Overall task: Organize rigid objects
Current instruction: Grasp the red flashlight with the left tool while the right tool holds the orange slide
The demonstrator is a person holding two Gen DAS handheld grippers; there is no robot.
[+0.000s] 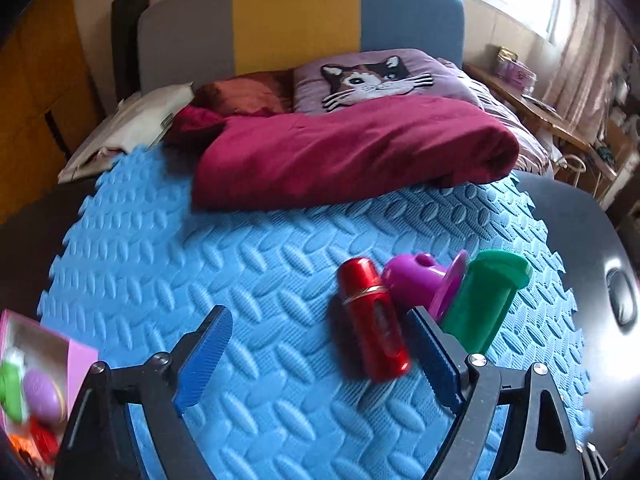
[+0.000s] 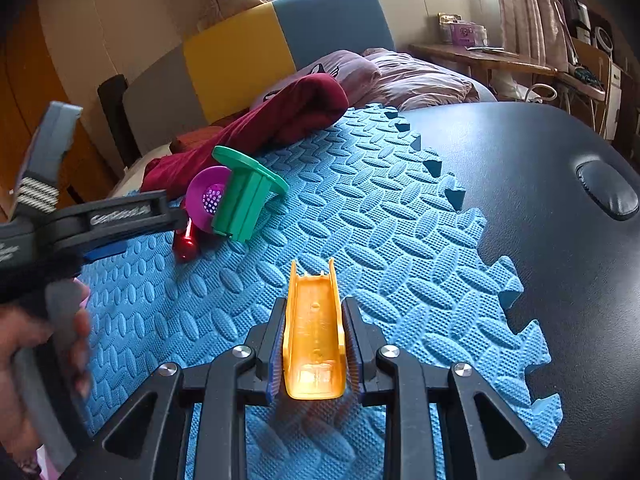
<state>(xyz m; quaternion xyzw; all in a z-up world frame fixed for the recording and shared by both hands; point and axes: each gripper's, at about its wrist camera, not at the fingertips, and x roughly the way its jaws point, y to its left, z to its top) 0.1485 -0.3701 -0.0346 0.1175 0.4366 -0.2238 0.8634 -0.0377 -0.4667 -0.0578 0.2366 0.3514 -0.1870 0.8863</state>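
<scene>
My left gripper (image 1: 320, 318) is open over the blue foam mat (image 1: 192, 248). A red metal cylinder (image 1: 372, 320) lies between its fingers, close to the right one, with neither pad pressing on it. Beside it lie a purple strainer-like toy (image 1: 412, 280) and a green flanged cup (image 1: 488, 296) on its side. My right gripper (image 2: 314, 308) is shut on an orange trough-shaped piece (image 2: 314, 332), held just above the mat (image 2: 400, 240). In the right wrist view one of the left gripper's fingers (image 2: 120, 214) reaches over the red cylinder (image 2: 186, 242), next to the green cup (image 2: 244, 200).
A pink box (image 1: 76, 356) with several toys sits at the mat's near left corner. A dark red blanket (image 1: 352, 148) covers the mat's far edge, with pillows behind. The mat lies on a black table (image 2: 540, 200). A hand (image 2: 40, 340) grips the left tool's handle.
</scene>
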